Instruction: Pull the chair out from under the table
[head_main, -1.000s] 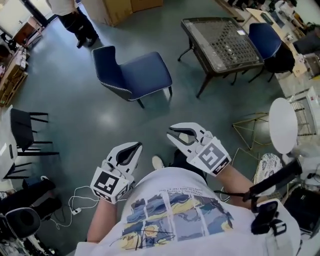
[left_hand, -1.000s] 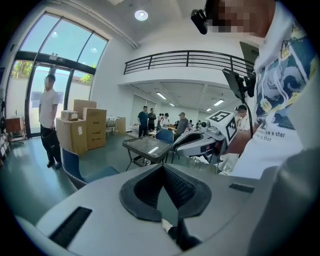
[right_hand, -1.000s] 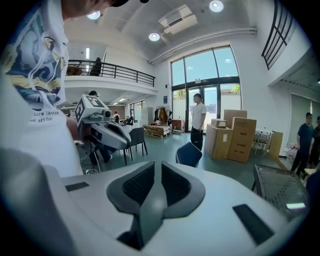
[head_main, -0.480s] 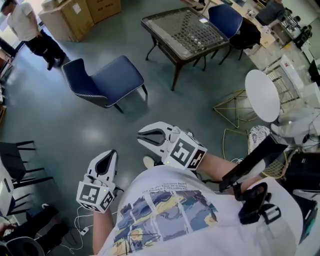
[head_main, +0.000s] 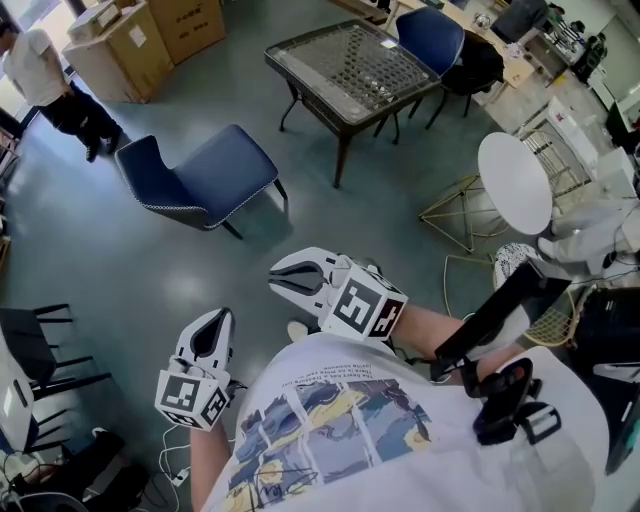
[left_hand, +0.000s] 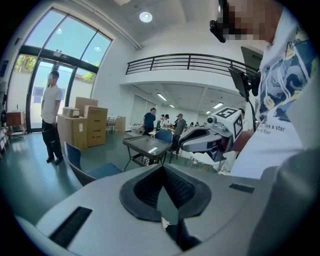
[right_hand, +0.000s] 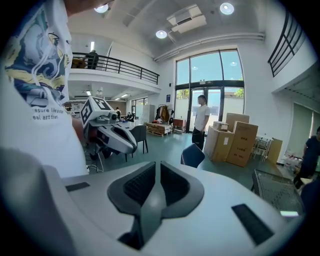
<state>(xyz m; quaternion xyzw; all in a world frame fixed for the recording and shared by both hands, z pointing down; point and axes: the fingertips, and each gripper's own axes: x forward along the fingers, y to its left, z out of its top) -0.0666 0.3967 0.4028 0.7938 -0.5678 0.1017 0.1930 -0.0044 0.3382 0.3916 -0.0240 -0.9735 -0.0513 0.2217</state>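
In the head view a dark blue chair (head_main: 195, 180) stands by itself on the grey floor, left of a dark mesh-top table (head_main: 350, 60). A second blue chair (head_main: 432, 35) sits at the table's far side. My left gripper (head_main: 217, 316) is low in front of my chest, shut and empty. My right gripper (head_main: 282, 276) is a little higher and further forward, its jaws together with nothing between them. Both are well short of chairs and table. The left gripper view shows its gripper (left_hand: 162, 166), the near chair (left_hand: 82, 167) and the table (left_hand: 145, 145). The right gripper view shows its gripper (right_hand: 156, 165) and the chair (right_hand: 192, 155).
Cardboard boxes (head_main: 150, 30) and a standing person (head_main: 45, 75) are at the far left. A round white table (head_main: 515, 185) and a gold wire frame (head_main: 460, 215) stand at the right. Black chairs (head_main: 35, 350) and floor cables (head_main: 175, 470) lie at the left.
The head view has swung, so the table and the near blue chair have slid left in the picture. Both grippers have shifted left and a little lower, and stay shut and empty.
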